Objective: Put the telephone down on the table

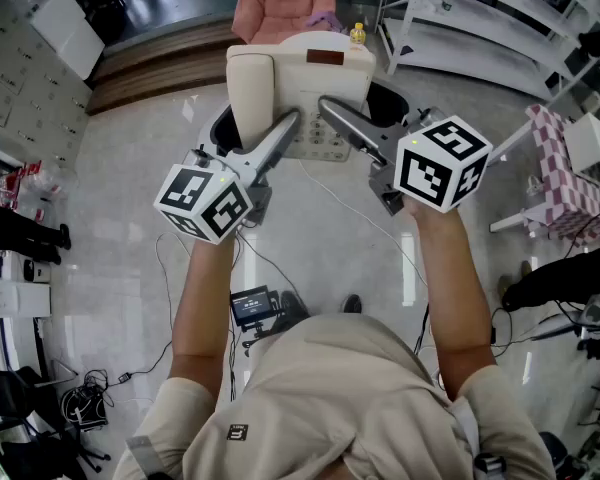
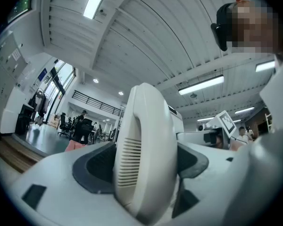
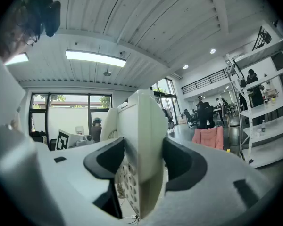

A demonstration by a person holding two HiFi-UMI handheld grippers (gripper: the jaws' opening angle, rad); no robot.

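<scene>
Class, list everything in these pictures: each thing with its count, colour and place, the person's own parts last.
telephone: one, cream, held in the air by both grippers
chair: one, pink, beyond the telephone
bottle: one, yellow, beside the chair
shelves: one unit, white, upper right
checked cloth: one, pink and white, right edge
cables: several, dark, floor at lower left
left gripper: one, grey, shut on the telephone's left side
right gripper: one, grey, shut on its right side
shirt: one, beige, bottom
</scene>
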